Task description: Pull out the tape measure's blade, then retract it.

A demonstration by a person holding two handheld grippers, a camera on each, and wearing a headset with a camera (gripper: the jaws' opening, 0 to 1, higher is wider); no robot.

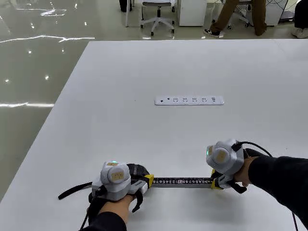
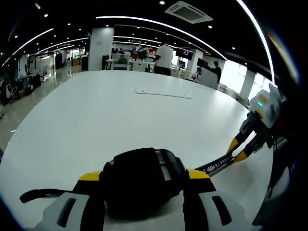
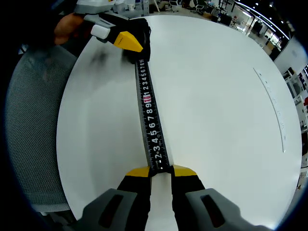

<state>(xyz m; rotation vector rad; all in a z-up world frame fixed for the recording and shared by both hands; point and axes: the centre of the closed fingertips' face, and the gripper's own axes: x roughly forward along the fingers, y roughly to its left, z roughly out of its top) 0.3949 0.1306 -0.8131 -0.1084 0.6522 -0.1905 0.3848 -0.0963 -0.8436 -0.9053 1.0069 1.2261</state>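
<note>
Tape measure [image 1: 138,171], blade [image 1: 180,181] out across table [image 1: 144,86]

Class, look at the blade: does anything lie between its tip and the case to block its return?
Nothing visible. The blade runs over bare table from the right tongs to the case in the left tongs; the power strip lies far off.

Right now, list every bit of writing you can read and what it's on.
"2 3 4 5 6 7 8 9", a red figure, then digits to "9": on the blade, right gripper view.
Blade print in the other views: too blurred.
Marks on the power strip: too small.
On the tape measure body: none seen.
</note>
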